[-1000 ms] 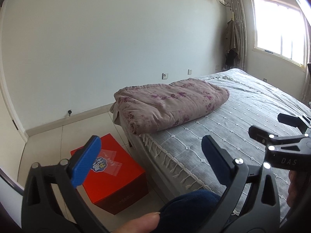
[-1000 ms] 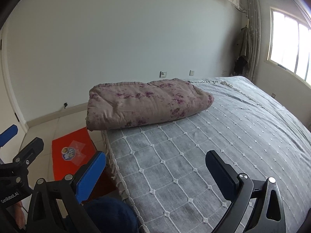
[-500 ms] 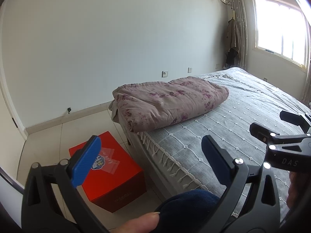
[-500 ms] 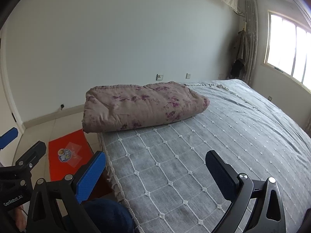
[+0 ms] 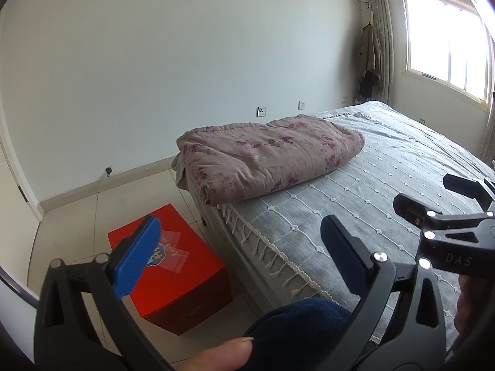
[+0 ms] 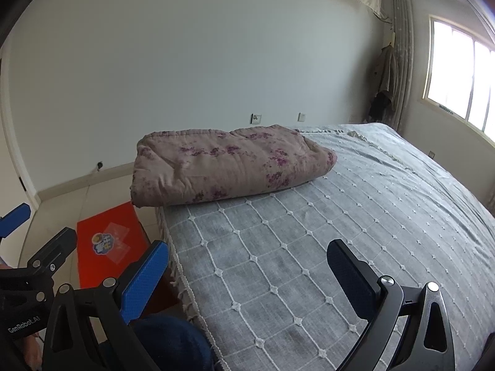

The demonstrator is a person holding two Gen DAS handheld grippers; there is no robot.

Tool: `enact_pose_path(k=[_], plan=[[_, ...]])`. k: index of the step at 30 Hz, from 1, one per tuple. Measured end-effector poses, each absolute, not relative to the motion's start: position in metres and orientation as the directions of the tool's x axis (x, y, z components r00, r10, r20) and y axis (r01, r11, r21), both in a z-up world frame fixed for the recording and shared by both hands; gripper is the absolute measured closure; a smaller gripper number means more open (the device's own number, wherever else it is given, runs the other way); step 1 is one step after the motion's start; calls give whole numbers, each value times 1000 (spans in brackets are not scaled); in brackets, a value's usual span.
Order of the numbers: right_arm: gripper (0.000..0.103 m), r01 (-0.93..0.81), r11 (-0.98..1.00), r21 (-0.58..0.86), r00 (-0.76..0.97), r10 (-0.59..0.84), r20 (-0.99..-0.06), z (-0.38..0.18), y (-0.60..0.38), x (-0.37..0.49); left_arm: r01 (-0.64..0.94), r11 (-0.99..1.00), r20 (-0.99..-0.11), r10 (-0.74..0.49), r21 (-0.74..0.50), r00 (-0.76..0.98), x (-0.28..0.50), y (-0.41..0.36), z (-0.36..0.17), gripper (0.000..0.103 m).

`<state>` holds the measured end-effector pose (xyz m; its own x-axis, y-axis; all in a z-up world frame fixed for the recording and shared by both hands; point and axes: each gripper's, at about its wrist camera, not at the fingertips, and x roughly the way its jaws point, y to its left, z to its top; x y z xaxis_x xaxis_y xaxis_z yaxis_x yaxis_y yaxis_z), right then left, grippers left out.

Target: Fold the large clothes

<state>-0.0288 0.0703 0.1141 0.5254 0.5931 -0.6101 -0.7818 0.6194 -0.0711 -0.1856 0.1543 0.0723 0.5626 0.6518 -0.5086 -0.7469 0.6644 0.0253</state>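
A pink quilt with purple flowers lies folded at the near corner of the bed; it also shows in the right wrist view. My left gripper is open and empty, held above the bed's edge and the floor, well short of the quilt. My right gripper is open and empty above the grey bedspread, also short of the quilt. A dark blue fabric lump sits low between the left fingers; it also shows in the right wrist view.
A red box stands on the tiled floor beside the bed. A white wall with sockets runs behind. A window and hanging clothes are at the far right. The right gripper shows in the left wrist view.
Both grippers have tilted up and drifted slightly, so the quilt sits a little lower and more to the left in both views. Both stay open.
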Motion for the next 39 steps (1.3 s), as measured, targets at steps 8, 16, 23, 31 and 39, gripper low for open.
enact_pose_path(k=[8,16,23,31,39], plan=[[0,-781,621,-69,525,593,-611,113,71,-28,-747,664,-512,652,32,558,-185,153,71,0],[0,-783,618,-70,524,594,-611,113,71,-27,-745,666,-512,651,32,560,-184,152,71,0],[0,-780,622,-68,527,593,-609,113,71,-26,-744,667,-515,649,32,560,-185,150,71,0],[0,-779,623,-68,527,593,-609,113,71,-26,-746,666,-516,648,27,560,-184,152,69,0],[0,-778,625,-68,528,591,-609,113,72,-25,-743,668,-523,642,25,560,-181,153,68,0]])
